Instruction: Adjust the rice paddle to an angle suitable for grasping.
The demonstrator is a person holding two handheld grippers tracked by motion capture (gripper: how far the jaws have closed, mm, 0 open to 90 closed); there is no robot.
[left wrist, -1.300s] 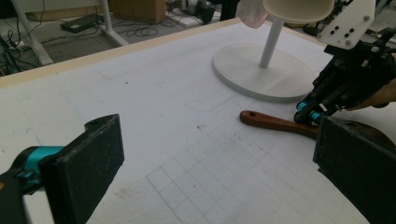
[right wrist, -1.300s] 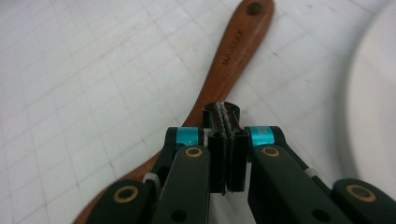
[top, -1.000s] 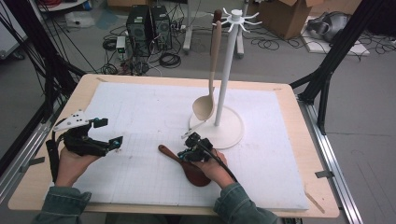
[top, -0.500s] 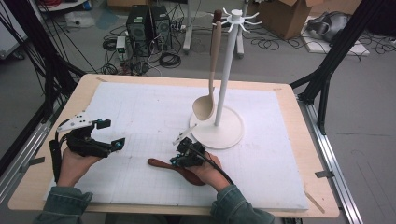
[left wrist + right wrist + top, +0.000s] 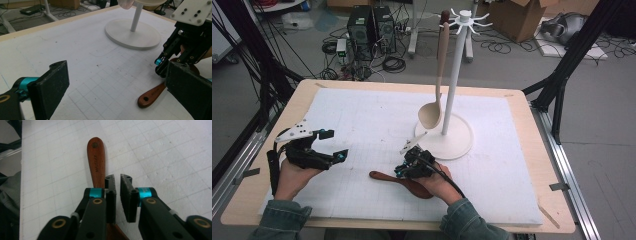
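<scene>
A dark brown wooden spoon (image 5: 387,177) lies flat on the white mat, handle pointing left, its bowl under the person's right hand. My right gripper (image 5: 404,172) hovers low over its handle (image 5: 96,162). Its jaws have just been opening and stand a narrow gap apart (image 5: 117,178), with only mat between the pads; the handle runs under the left jaw. My left gripper (image 5: 334,145) rests at the mat's left, wide open (image 5: 117,75) and empty, facing the spoon handle (image 5: 150,96). A pale wooden spoon (image 5: 432,115) hangs from the white rack (image 5: 449,75).
The rack's round base (image 5: 457,140) stands just behind my right gripper. The white grid mat (image 5: 362,115) covers most of the wooden table (image 5: 542,150). Computer boxes and cables lie on the floor beyond the far edge.
The right hand shifted slightly left and toward the near edge, and the dark spoon's handle swung down to lie more level on the mat. The left gripper stayed still.
</scene>
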